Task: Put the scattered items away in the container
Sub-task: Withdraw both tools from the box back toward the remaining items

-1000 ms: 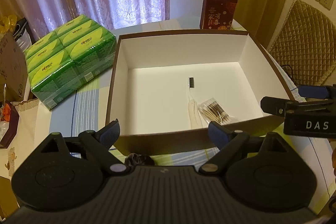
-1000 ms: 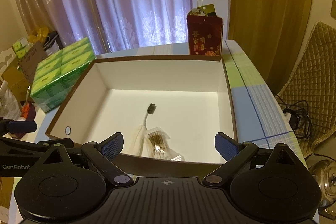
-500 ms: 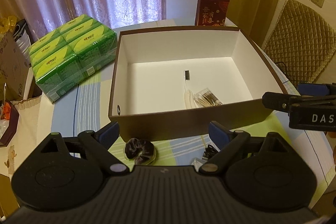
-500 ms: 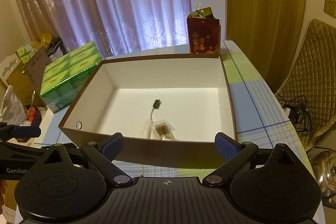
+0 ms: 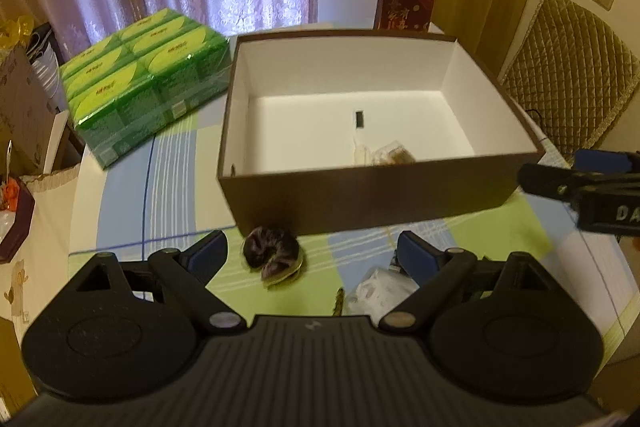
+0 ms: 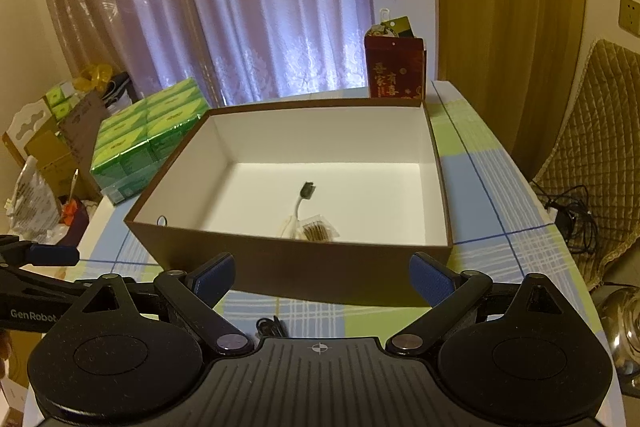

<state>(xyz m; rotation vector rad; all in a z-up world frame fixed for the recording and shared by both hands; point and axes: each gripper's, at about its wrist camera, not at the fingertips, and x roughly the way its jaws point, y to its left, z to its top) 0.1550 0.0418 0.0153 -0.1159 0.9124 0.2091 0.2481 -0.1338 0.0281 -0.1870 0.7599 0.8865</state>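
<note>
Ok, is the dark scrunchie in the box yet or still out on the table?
Out. The dark scrunchie lies on the checked tablecloth just in front of the brown box, near its front wall, between the open left gripper's fingers.

- It was a lived-in room of a home, most likely a dining or sitting room.
- Sheer lilac lace curtains [image 6: 248, 7] and a gold drape [image 6: 508, 27] hung along the wall.
- A checked cloth covered the counter [image 6: 480, 163].
- A quilted chair [image 5: 572, 67] stood at its right edge.
- Green tissue packs [image 5: 144, 83] sat at its far left corner, a red gift bag [image 6: 394, 69] at its far edge.
- Cartons and bags [image 6: 48, 147] crowded the floor.
</note>
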